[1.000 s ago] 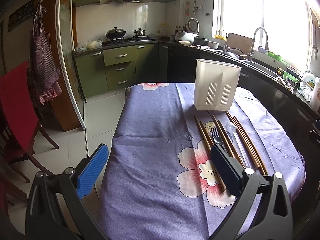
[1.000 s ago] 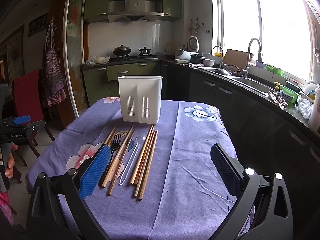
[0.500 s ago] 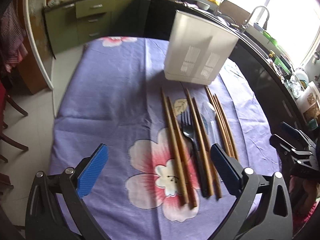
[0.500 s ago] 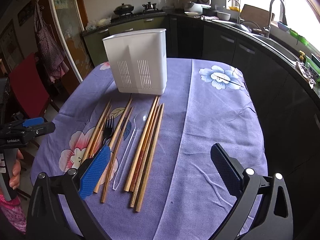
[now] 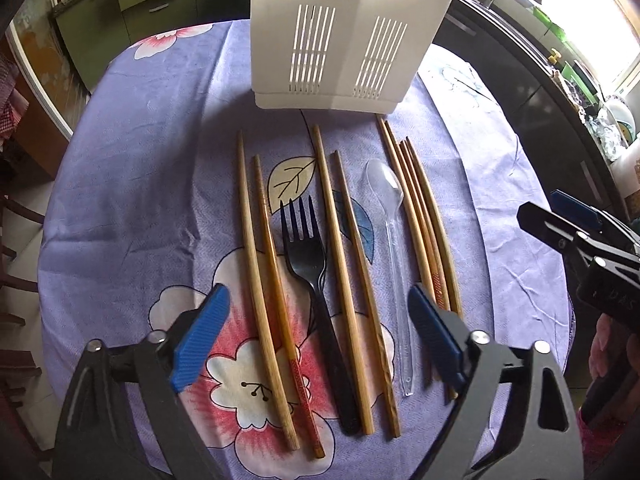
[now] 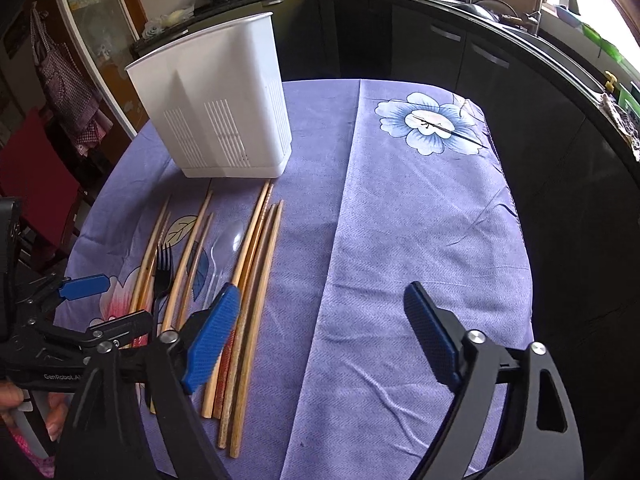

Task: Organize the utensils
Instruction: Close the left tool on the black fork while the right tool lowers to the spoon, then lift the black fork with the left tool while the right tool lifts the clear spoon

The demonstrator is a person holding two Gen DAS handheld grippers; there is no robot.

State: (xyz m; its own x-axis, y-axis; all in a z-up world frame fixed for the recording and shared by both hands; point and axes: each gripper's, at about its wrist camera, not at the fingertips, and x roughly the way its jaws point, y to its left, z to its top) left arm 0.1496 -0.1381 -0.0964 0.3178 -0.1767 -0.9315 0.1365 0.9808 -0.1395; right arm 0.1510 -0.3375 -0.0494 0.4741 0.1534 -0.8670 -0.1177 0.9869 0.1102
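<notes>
Utensils (image 5: 320, 264) on tablecloth between left fingers (image 5: 200, 336).

Chopsticks (image 5: 328, 264), fork (image 5: 304, 248), spoon (image 5: 390, 216) lie before white caddy (image 5: 344, 32).

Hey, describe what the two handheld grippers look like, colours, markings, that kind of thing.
Both are the same build: the left gripper and the right gripper have black angular frames with silver bolts and two fingers tipped by ribbed blue pads. White "GenRobot.AI" lettering marks the left one's body. No cables show.
</notes>
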